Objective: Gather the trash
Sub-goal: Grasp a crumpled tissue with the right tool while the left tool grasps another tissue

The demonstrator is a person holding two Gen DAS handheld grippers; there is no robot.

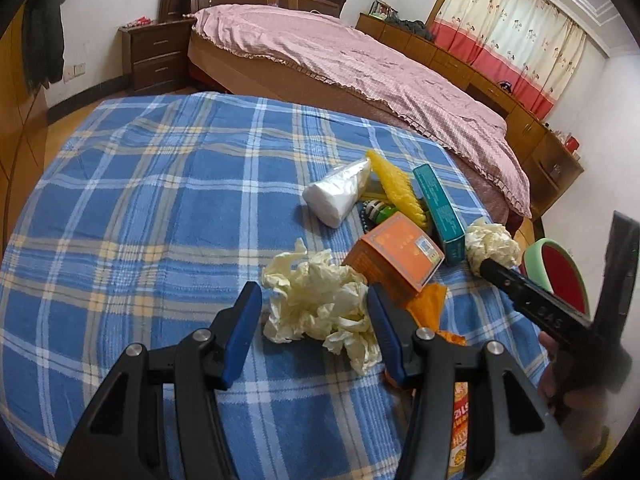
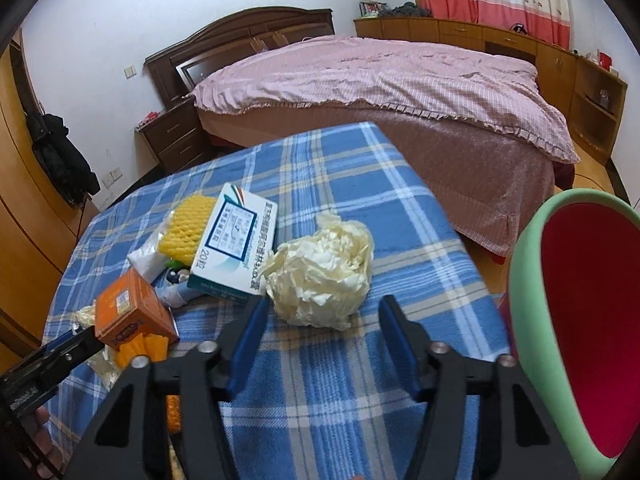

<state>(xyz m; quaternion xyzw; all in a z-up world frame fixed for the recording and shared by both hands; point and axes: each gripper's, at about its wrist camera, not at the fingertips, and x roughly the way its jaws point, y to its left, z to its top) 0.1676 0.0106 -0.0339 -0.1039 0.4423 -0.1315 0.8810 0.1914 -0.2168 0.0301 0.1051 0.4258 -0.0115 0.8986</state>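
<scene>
Two crumpled cream paper wads lie on a blue plaid table cloth point(image 1: 160, 200). My left gripper point(image 1: 314, 304) is open, its fingers on either side of the near wad point(image 1: 320, 304). My right gripper point(image 2: 324, 312) is open just before the second wad point(image 2: 320, 276), which also shows in the left wrist view point(image 1: 490, 242). A green bin with a red inside point(image 2: 580, 320) stands at the table's right edge, right of my right gripper; it also shows in the left wrist view point(image 1: 560, 272).
An orange box point(image 1: 394, 260), a teal and white box point(image 2: 236, 244), a yellow foam net point(image 1: 394, 182), a white tissue pack point(image 1: 340, 192) and orange wrappers point(image 1: 430, 304) lie clustered on the cloth. A bed with a pink cover point(image 1: 360, 60) stands behind the table.
</scene>
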